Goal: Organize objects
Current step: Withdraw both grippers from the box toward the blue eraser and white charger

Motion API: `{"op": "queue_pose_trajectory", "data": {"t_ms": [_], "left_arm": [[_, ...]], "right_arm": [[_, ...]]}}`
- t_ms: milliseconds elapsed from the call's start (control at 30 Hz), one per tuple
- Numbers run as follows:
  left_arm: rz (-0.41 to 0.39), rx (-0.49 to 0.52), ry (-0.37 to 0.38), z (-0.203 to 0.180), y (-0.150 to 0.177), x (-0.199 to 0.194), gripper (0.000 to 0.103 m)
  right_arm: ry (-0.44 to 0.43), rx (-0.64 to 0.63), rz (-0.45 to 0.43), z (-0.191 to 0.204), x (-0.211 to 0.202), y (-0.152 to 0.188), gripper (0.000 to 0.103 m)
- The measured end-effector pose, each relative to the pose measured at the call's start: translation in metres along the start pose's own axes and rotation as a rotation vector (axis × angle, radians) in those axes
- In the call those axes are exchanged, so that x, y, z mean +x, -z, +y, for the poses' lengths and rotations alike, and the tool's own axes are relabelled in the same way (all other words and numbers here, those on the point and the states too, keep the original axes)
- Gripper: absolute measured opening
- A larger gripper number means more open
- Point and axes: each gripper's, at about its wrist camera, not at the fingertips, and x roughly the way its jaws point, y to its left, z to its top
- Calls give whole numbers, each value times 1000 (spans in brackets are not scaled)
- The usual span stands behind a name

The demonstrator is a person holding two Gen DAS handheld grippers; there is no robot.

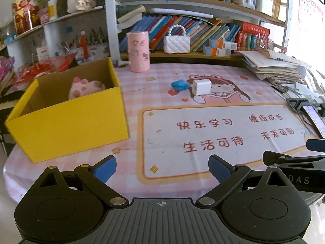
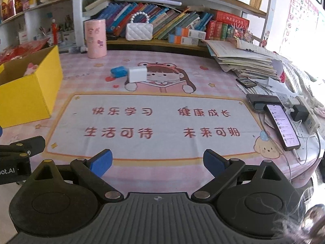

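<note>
A yellow cardboard box (image 1: 67, 118) stands on the left of the pink desk mat, with a pink paw-shaped plush toy (image 1: 85, 87) inside it. A white charger cube (image 1: 201, 87) and a small blue block (image 1: 179, 84) lie side by side near the mat's middle, far ahead of both grippers. My left gripper (image 1: 162, 167) is open and empty above the mat's near edge. My right gripper (image 2: 157, 162) is open and empty too, level with it. In the right wrist view the box (image 2: 26, 93) is at the left, with the charger cube (image 2: 136, 74) and blue block (image 2: 118, 71) ahead.
A pink cylinder (image 1: 138, 51) stands at the back of the mat. Bookshelves with a white quilted purse (image 1: 176, 44) rise behind. A stack of papers (image 2: 247, 63), phones (image 2: 282, 126) and cables crowd the right side. Red packets lie behind the box.
</note>
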Motion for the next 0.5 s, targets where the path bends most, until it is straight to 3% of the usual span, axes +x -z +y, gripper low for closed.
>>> {"op": "queue_pose_trajectory", "data": {"t_ms": [500], "left_arm": [[26,-50,-55,-20,-38,58,99]], "right_arm": [[-81,-40,26,-23,72,-53,94]]}}
